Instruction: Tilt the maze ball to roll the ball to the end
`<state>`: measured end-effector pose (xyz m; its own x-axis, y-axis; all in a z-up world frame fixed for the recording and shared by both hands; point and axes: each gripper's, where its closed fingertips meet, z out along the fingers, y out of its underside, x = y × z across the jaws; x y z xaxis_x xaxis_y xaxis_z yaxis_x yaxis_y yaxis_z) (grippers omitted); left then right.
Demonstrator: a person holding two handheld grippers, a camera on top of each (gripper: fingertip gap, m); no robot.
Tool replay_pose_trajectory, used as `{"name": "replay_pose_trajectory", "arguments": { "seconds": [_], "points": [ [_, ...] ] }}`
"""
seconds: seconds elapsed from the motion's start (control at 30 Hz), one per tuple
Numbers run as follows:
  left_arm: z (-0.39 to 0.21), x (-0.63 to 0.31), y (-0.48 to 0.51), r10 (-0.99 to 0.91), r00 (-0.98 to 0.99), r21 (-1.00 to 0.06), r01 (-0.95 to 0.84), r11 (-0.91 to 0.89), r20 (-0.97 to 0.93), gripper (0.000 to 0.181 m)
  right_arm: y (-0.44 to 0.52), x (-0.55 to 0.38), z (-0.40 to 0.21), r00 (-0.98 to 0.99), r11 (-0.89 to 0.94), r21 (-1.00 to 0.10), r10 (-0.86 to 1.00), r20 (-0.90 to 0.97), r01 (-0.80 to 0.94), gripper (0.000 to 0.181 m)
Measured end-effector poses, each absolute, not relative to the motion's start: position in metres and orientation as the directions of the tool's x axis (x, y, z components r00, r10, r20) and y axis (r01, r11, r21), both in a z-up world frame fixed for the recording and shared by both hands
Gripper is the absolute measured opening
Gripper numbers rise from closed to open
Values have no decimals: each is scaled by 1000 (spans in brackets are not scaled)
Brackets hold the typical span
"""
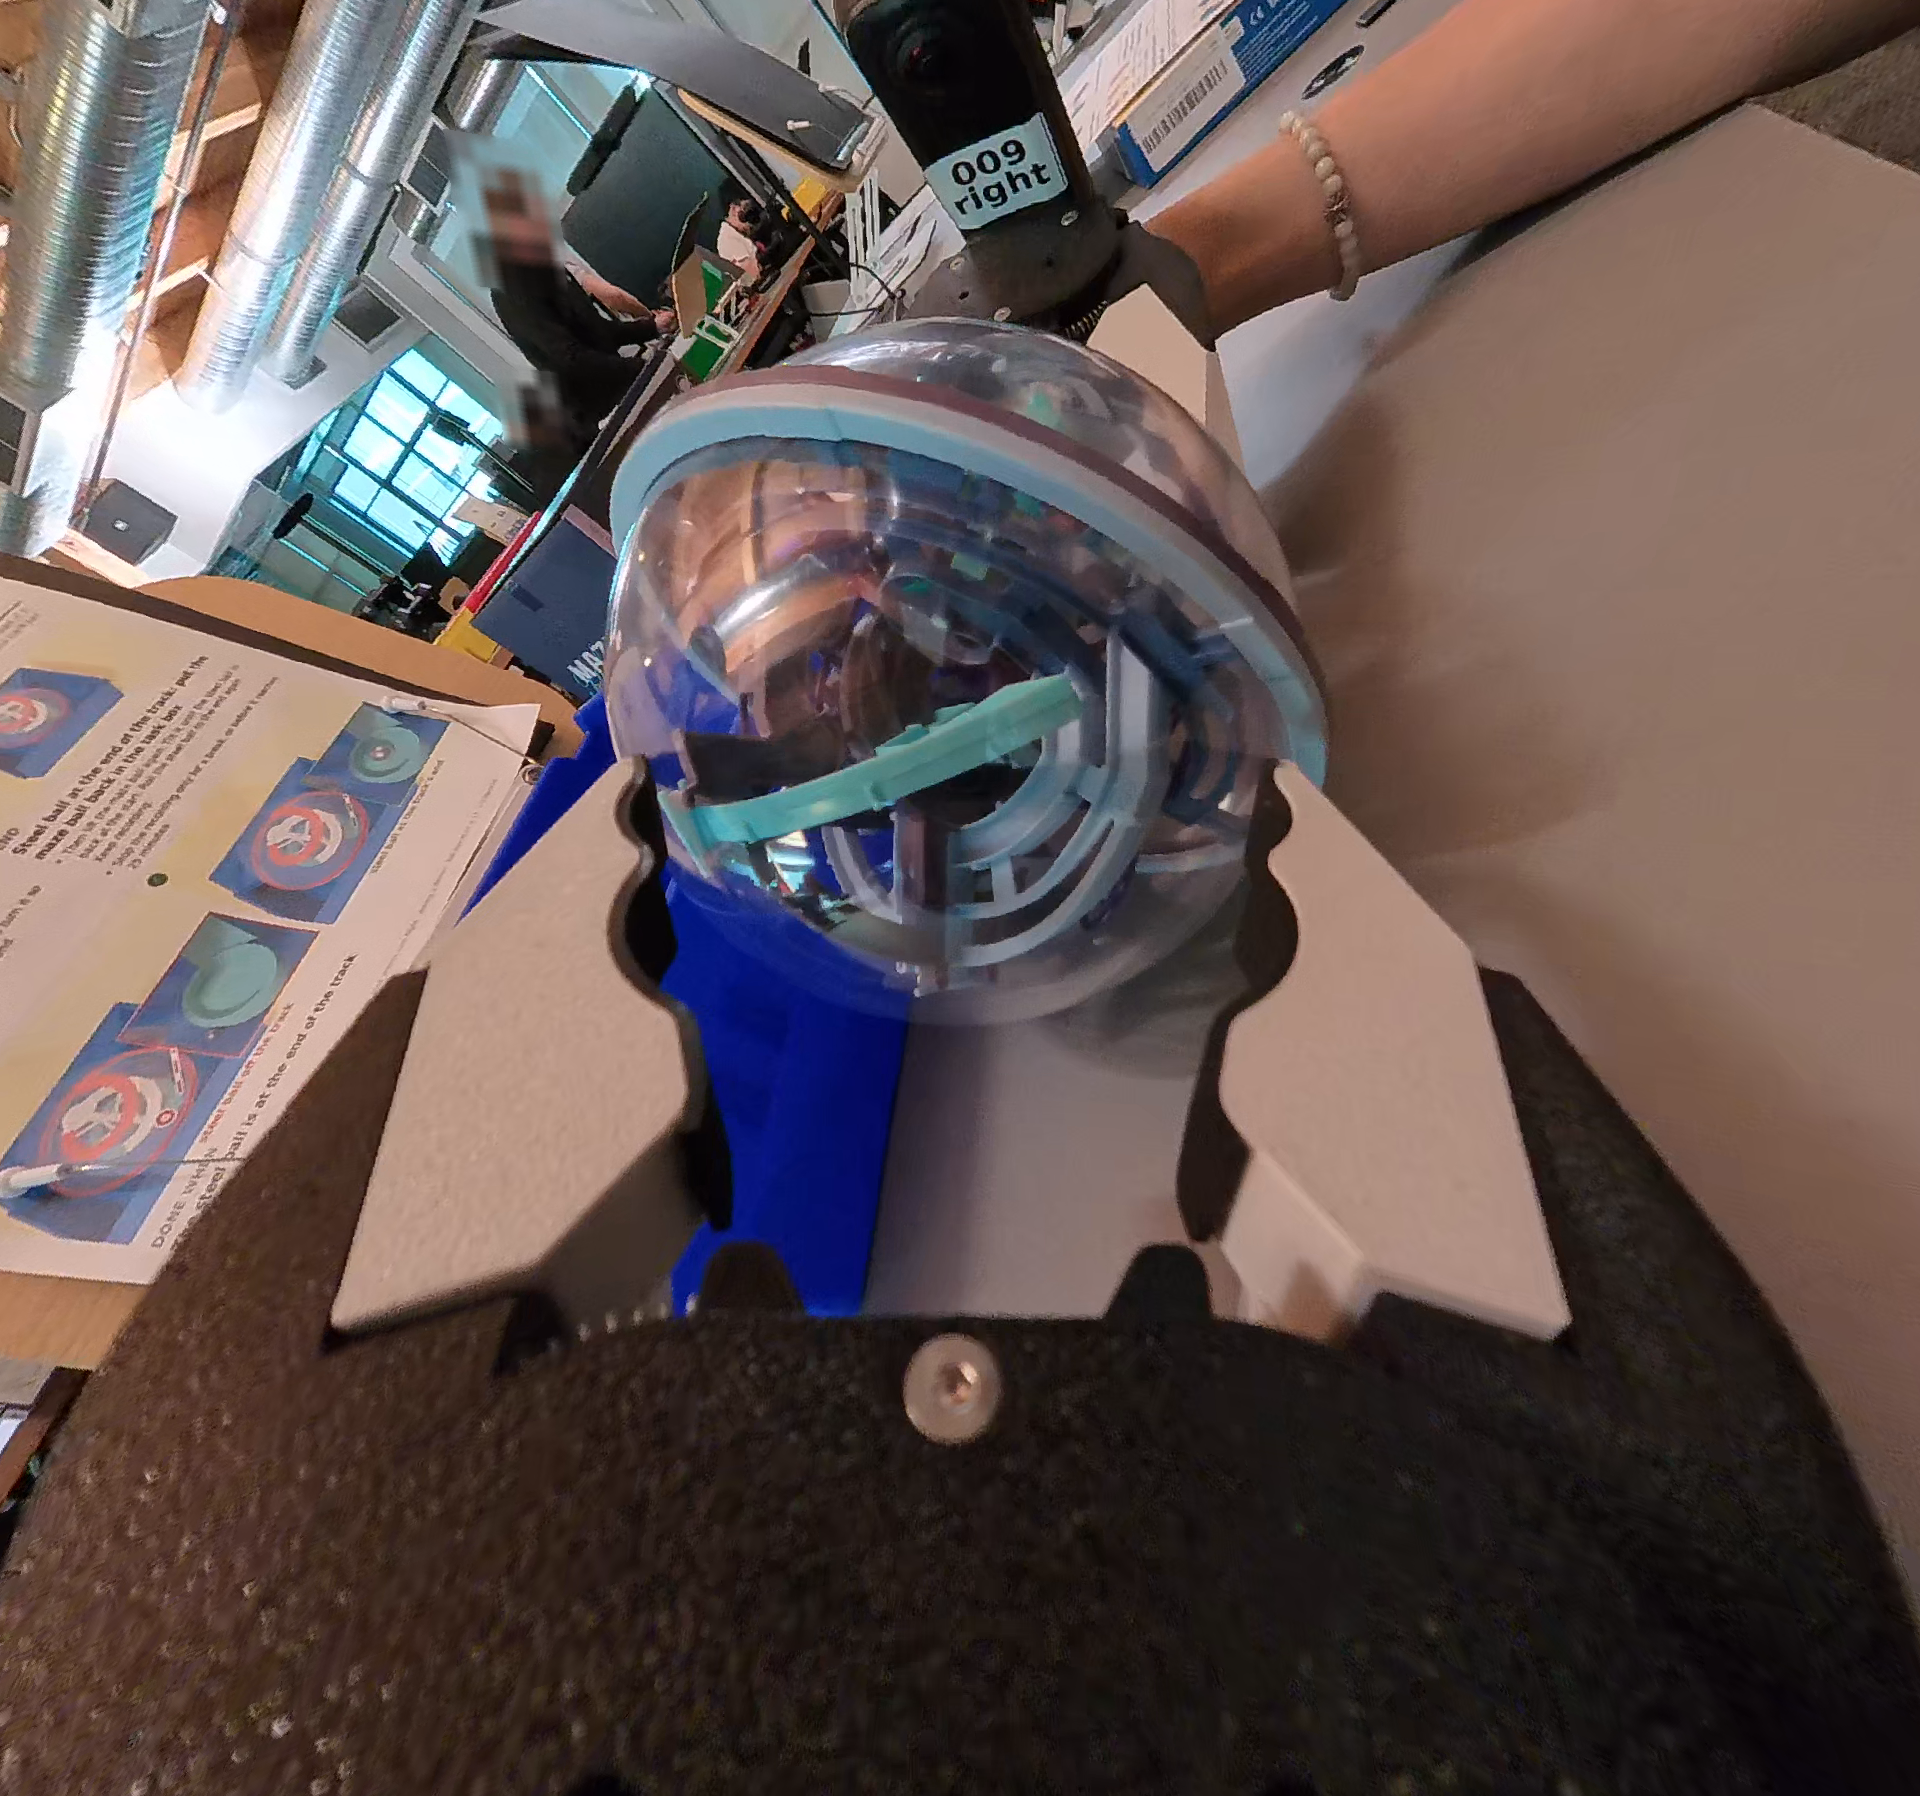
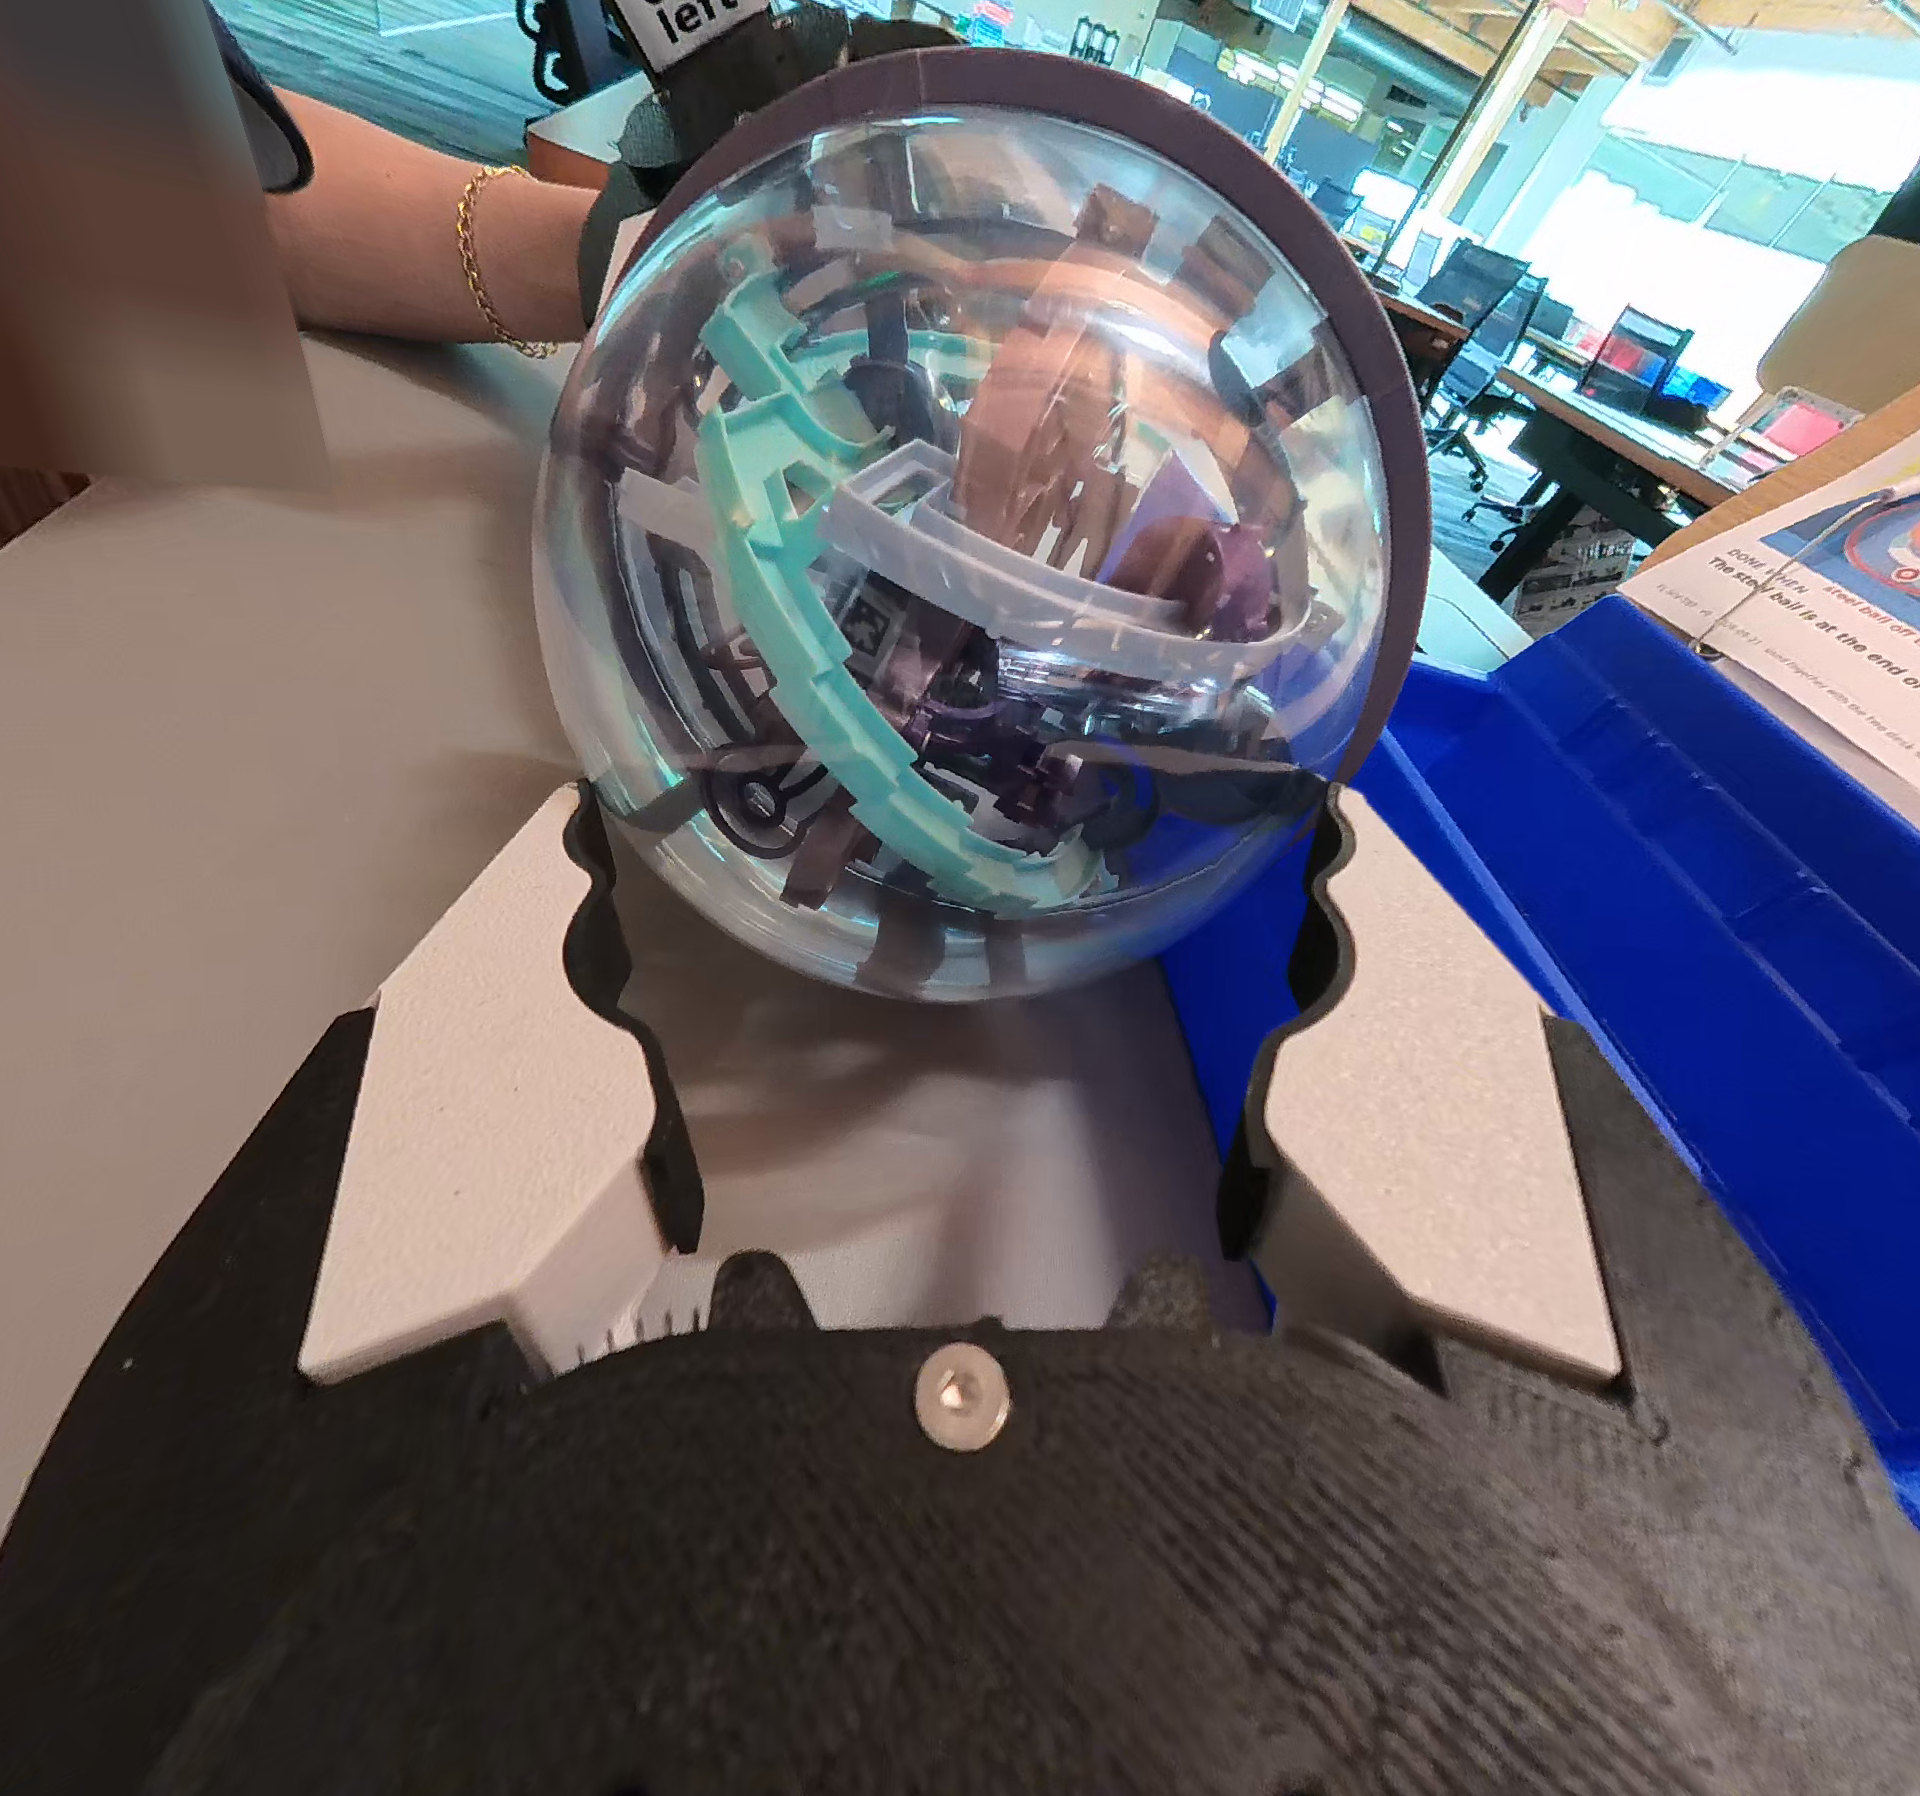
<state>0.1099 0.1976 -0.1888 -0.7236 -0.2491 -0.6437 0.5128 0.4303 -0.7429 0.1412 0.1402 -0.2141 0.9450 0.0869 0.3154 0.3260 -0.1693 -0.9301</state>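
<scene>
Both grippers: left gripper point(image 1: 951, 790) and right gripper point(image 2: 956, 796) are clamping the maze ball point(image 2: 966, 541) from opposite sides.
Position: sphere is sitting at twelve o'clock.
Steel ball: not showing.

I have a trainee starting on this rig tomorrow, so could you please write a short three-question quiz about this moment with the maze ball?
1. True or false: the maze ball lies inside the blue bin.
2. Multiple choice: how is the ball held? A) by the left gripper alone; B) between the left gripper and the right gripper, from opposite sides; C) by a bare hand.
3. Short answer: what colour is the band round the ball's middle in the right wrist view?

Key
1. False: it is held up over the grey table, beside the bin.
2. B.
3. Dark purple. The left wrist view also shows a light blue band next to it.
</scene>
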Motion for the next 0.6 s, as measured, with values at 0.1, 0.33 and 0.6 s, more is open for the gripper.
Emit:
{"name": "replay_pose_trajectory", "arguments": {
  "seconds": [0.1,0.33,0.6],
  "points": [
    [-188,110,198,-250,-730,-748,505,430,-637,108,140,141,-214,945,-170,-930,87,314,325,130],
    [-185,107,196,-254,-745,-765,491,417,-617,105,138,142,-216,945,-177,-929,101,312,326,129],
    [-184,106,194,-259,-745,-767,488,417,-615,104,137,142,-217,945,-183,-929,111,307,323,128]
  ]
}}
